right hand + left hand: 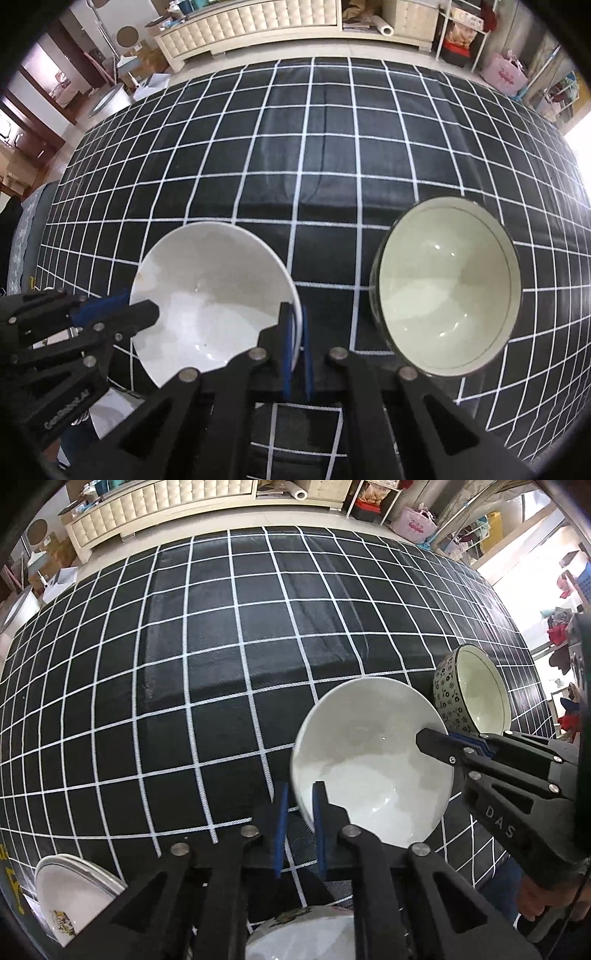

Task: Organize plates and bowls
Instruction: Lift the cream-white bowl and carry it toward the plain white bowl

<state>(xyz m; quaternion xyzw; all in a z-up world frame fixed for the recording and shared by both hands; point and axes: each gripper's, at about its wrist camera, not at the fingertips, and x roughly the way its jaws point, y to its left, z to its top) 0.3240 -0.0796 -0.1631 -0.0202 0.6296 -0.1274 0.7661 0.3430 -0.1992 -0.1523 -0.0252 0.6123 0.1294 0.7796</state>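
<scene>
Near bench front edge | white bowl point(369, 764) tilted | left gripper point(301, 805) jaws clenched on its rim | right gripper point(295, 325) jaws clenched on opposite rim | floral bowl point(448, 288) just beside

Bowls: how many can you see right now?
3. A white bowl mid-table, gripped at opposite rims by both jaws; a floral bowl just to its right; a third bowl partly hidden under the left gripper. More may be out of view.
</scene>
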